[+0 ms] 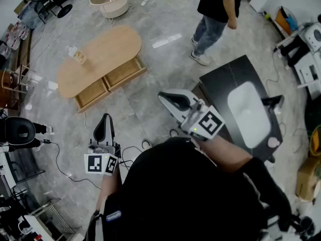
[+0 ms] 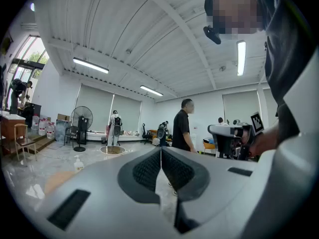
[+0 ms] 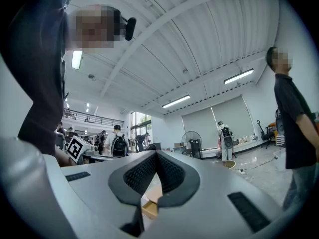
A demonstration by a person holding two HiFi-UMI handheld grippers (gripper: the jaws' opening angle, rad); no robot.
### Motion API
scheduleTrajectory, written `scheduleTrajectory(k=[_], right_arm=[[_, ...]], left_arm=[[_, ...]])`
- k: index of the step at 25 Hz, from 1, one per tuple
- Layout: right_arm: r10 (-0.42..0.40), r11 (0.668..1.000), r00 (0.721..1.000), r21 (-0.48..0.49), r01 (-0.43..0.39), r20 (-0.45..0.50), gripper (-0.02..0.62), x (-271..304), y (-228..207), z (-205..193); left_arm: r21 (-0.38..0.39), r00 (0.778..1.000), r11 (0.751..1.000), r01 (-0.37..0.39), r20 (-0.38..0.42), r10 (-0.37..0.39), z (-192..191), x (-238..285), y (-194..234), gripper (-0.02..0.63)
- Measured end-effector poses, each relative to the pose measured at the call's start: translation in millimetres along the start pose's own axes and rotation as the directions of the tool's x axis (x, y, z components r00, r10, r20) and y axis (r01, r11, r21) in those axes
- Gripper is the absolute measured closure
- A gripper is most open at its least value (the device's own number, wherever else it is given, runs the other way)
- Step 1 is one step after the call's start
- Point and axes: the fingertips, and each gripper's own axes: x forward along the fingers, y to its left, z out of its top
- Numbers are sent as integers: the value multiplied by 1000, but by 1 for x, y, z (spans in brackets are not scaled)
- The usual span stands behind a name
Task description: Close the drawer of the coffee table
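Stands well back from the table (image 1: 100, 54), carrying the left gripper (image 1: 106, 118) low and close in and the right gripper (image 1: 164, 96) further forward, both about level and aimed toward the table; reads as an approach carry, with no contact made. Holds each pair of jaws pressed together on nothing, likely so that a blunt closed tip can push a drawer front rather than grab it. Finds the table ahead and to the left of the left gripper, well apart from both grippers, with its open side facing them. Sees the left drawer (image 1: 93, 93) and the right drawer (image 1: 122, 73) both pulled out from under the top, the left one seemingly further, so cannot tell which one the task means; judges the closing not yet begun. Needs a walk forward before any push, then a straight shove square on a drawer front. Counting: two grippers, one table, two drawers, one bottle (image 1: 77, 55) on the table's far left end, one person (image 1: 215, 9) standing beyond the right gripper, one black stand (image 1: 225, 79) with one basin (image 1: 248, 112) just right of the right gripper.
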Motion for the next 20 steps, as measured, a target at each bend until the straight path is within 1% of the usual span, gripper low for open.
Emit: scheduleTrajectory(k=[6,11,16,20], right_arm=[[3,999,999,45,-4,43,584,-1,-3,5],[-12,998,999,56,9,50,583,-3,-13,2],[-37,997,999,65,35,28,583,-11,-23,-8],[-37,998,999,53,37,1,584,-20,-32,-23]], left_arm=[[0,1000,1000,-6,10,6,2,1,3,598],[-2,1000,1000,-9,24,9,2,7,1,598],[18,999,1000,5,37,-6,-3,17,-5,598],[11,997,1000,-22,70,21,-7,20,-12,598]])
